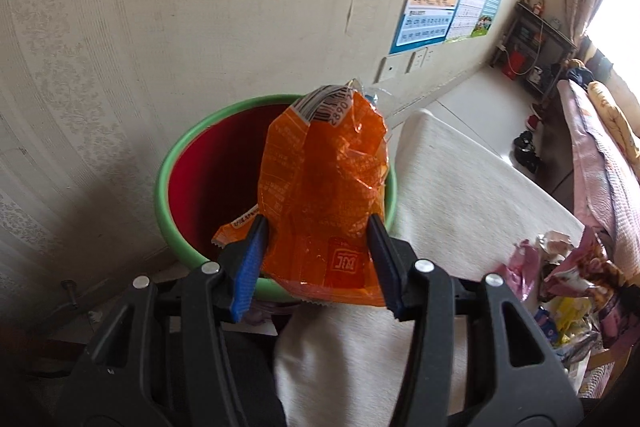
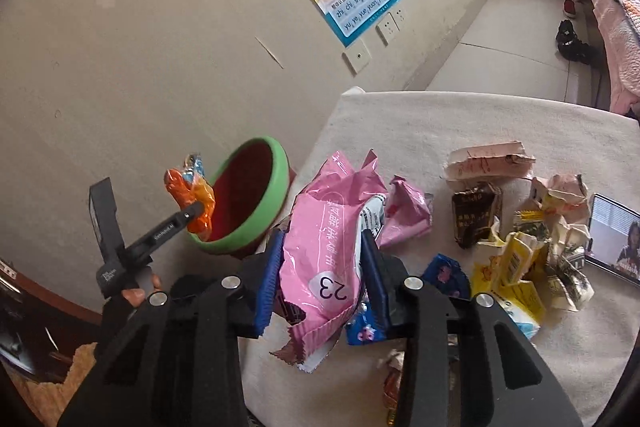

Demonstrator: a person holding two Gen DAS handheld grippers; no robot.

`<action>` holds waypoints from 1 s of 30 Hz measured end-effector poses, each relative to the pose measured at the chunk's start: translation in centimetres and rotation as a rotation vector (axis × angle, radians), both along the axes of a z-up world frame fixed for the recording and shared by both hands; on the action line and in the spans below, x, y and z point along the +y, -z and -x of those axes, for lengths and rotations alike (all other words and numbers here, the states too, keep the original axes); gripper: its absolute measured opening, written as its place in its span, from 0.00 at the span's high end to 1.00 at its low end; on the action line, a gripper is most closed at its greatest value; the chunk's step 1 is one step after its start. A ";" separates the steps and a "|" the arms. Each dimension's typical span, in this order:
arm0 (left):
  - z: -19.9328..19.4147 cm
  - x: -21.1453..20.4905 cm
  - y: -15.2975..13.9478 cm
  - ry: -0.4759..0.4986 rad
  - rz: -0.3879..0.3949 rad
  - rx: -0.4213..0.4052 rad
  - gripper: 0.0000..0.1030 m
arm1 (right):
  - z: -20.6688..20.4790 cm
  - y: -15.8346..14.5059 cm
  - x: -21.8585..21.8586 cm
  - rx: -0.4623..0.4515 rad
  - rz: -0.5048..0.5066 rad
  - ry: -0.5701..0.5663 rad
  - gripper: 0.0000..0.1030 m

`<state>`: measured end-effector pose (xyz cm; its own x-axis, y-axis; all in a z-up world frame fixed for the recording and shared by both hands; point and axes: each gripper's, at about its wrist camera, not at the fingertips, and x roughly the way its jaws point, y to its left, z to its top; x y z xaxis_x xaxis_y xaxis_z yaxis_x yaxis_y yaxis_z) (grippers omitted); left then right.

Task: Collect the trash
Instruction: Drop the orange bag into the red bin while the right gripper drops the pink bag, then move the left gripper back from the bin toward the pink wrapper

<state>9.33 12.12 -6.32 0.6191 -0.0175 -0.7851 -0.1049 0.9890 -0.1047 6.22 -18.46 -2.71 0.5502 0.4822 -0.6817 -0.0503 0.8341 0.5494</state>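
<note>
orange wrapper (image 1: 324,195) clamped in left gripper (image 1: 318,227) — hides bin (image 1: 176,163) interior; right gripper (image 2: 322,247) clamps pink wrapper (image 2: 320,239).

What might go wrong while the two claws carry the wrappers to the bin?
The orange wrapper in the left claw hangs over the near rim of the green-rimmed bin, not the middle, so it might land outside if let go now. The pink wrapper in the right claw is big and floppy, so it may slip or drag the blue wrapper and other litter off the white cloth.
</note>
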 end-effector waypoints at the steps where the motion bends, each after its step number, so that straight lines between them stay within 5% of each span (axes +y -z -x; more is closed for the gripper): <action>1: -0.3 0.3 0.1 -0.005 -0.005 0.003 0.53 | -0.5 -0.2 0.6 -0.008 -0.013 -0.004 0.64; 5: -1.3 1.4 0.4 -0.030 -0.003 0.018 0.53 | -2.7 -0.5 3.4 -0.027 -0.128 -0.049 0.63; 10: -1.3 3.0 1.8 -0.066 0.009 0.041 0.53 | -8.5 1.7 7.6 0.062 -0.273 -0.093 0.63; 16: -1.5 4.3 3.6 -0.098 0.029 0.068 0.48 | -13.6 3.9 13.0 0.126 -0.286 -0.133 0.61; 18: -1.7 4.5 3.8 -0.100 0.051 0.070 0.39 | -14.5 4.3 13.9 0.130 -0.305 -0.123 0.51; 19: -1.7 4.7 4.0 -0.102 0.061 0.071 0.36 | -14.8 4.4 14.1 0.133 -0.319 -0.113 0.38; 20: -1.7 4.9 4.1 -0.106 0.071 0.072 0.36 | -15.0 4.4 14.1 0.135 -0.330 -0.106 0.36; 30: -0.7 4.8 3.8 -0.122 0.099 0.053 0.33 | -9.3 1.3 9.0 0.040 -0.225 -0.044 0.35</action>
